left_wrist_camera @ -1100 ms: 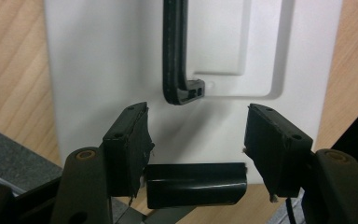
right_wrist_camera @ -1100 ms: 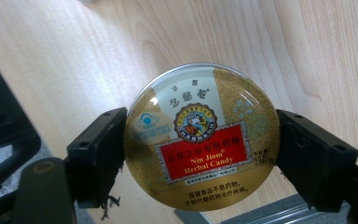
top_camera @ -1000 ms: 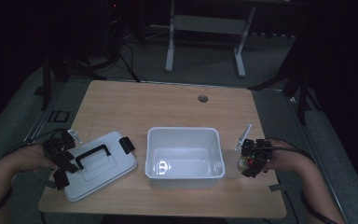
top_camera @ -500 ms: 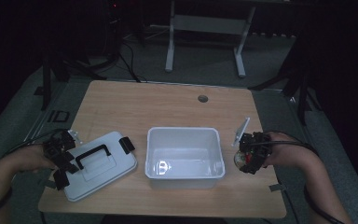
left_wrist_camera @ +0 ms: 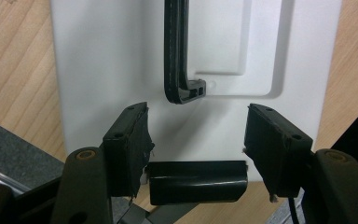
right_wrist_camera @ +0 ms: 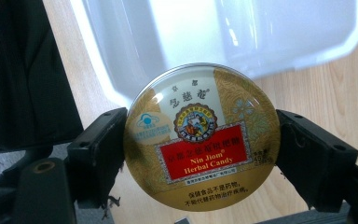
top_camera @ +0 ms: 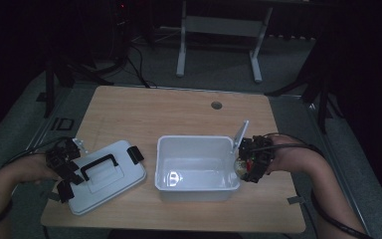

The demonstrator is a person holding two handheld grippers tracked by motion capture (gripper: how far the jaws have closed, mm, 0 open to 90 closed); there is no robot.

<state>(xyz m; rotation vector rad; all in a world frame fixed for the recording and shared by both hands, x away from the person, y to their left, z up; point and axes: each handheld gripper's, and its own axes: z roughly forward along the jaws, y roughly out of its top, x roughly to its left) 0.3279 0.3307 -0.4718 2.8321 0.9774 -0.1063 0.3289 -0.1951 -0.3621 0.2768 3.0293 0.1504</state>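
Holding a round gold candy tin (right_wrist_camera: pixel 202 137) edge to edge, your right gripper (top_camera: pixel 251 162) is clamped on it at about 3 o'clock of the white bin (top_camera: pixel 197 186), just above the bin's right rim. Your left gripper (top_camera: pixel 64 167) rests at the 9 o'clock end of the white lid (top_camera: pixel 104 174) on the surface (top_camera: pixel 179 112), its jaws closed on the lid's black end clip (left_wrist_camera: pixel 196 181).
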